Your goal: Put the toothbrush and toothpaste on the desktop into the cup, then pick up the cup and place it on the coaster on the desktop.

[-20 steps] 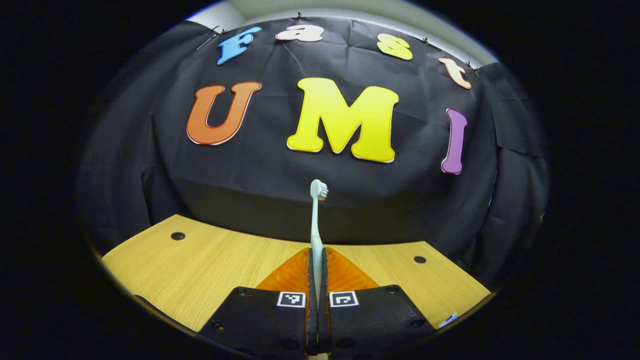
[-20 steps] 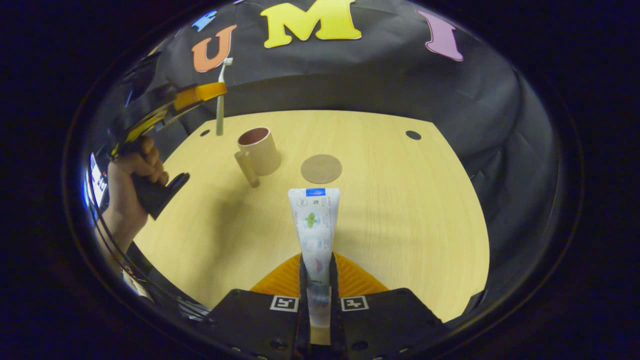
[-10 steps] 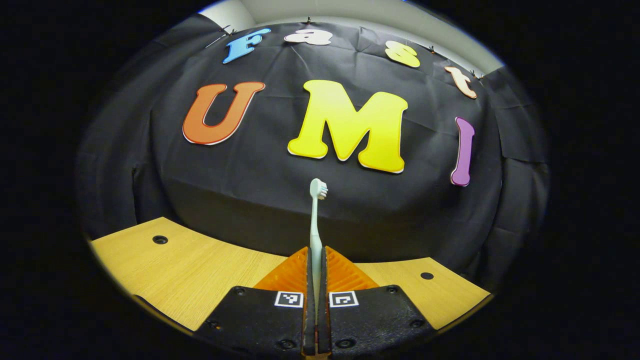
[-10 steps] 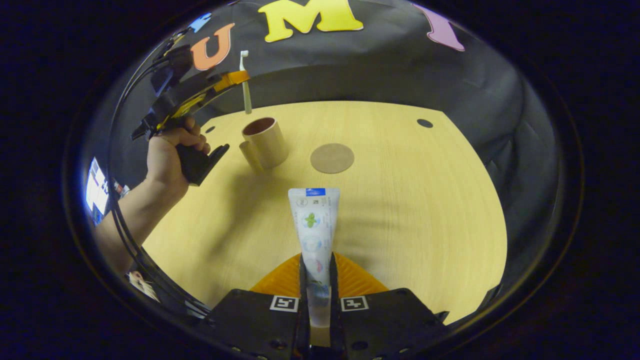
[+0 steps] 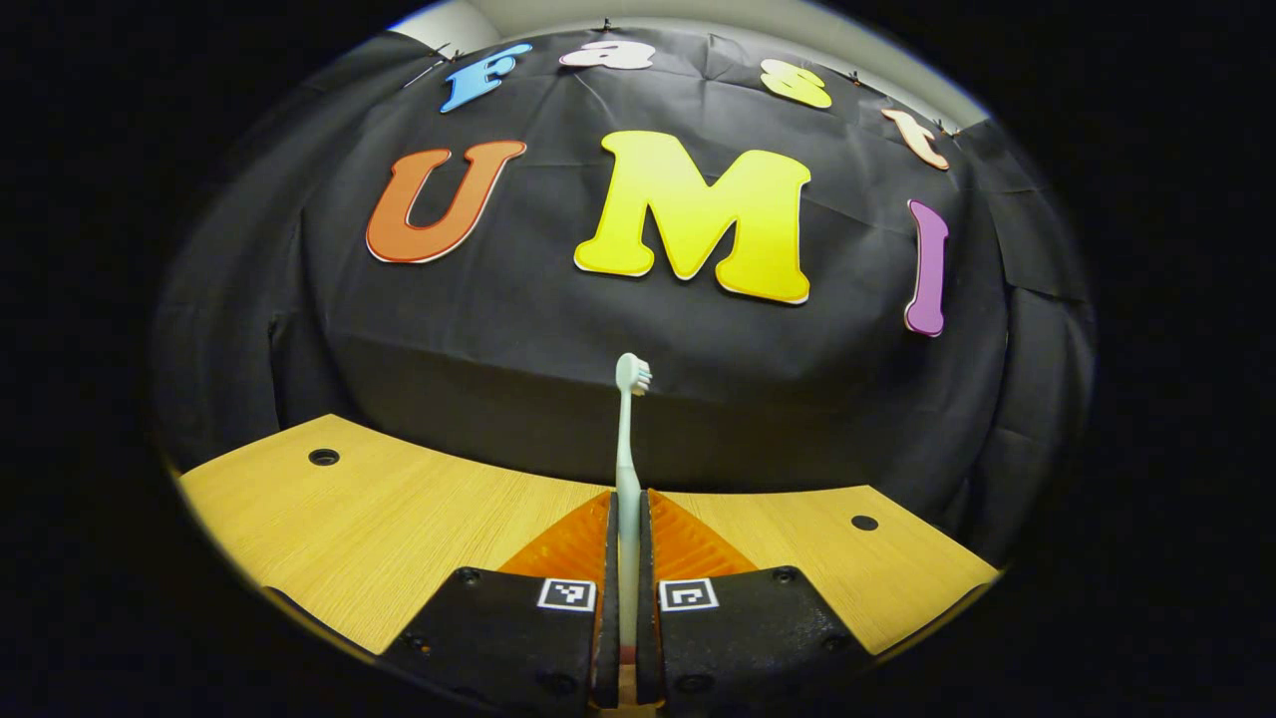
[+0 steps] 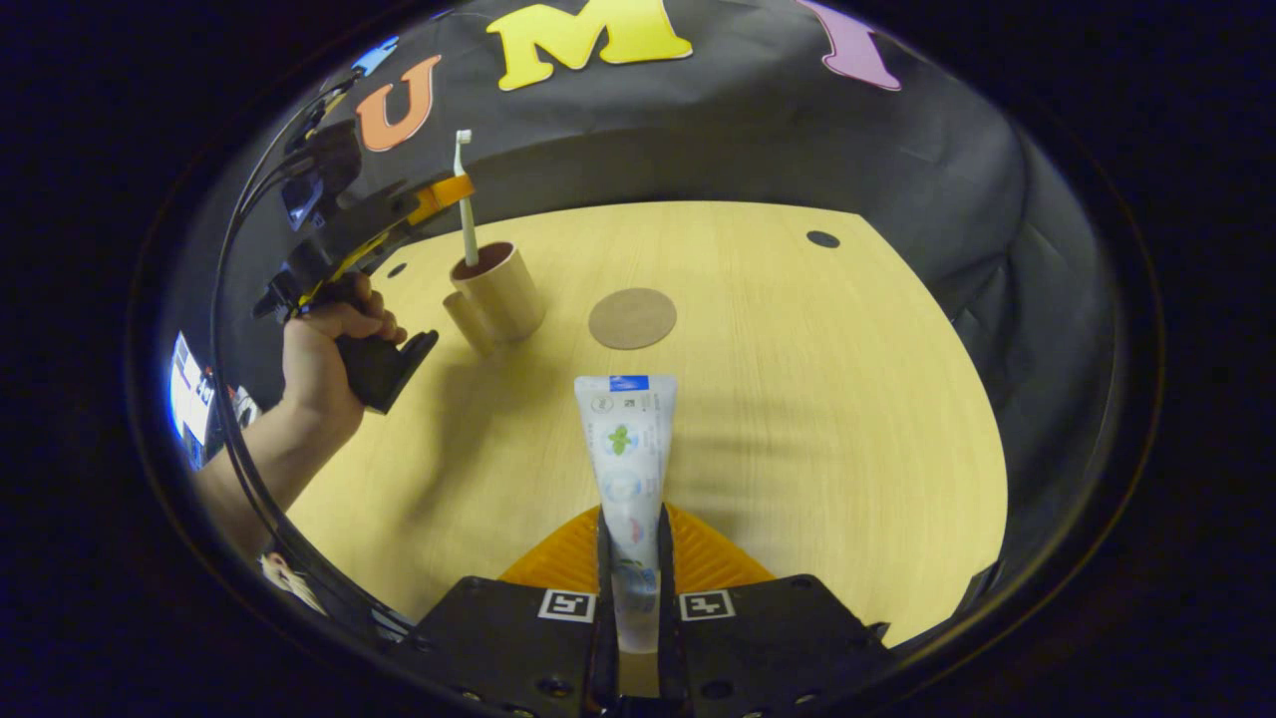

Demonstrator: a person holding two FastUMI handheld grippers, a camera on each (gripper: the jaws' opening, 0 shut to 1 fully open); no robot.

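The left tool is closed tight on the handle of the toothbrush, which stands upright with the bristle head on top. In the right gripper view that brush hangs over the tan cup, its lower end at or just inside the mouth; how deep it sits cannot be told. The cup stands toward the table's far left corner, handle toward the near edge, with the round coaster bare just beside it, toward the table's middle. The right tool is clamped on the cap end of the toothpaste tube, crimped end forward, held above the near edge.

The step in hand looks like lowering the brush into the cup. To do it well, keep the brush vertical and centred over the mouth, avoid nudging the rim since the cup looks light, and release only once the handle end is well inside. The paste should wait clear until the left hand leaves.
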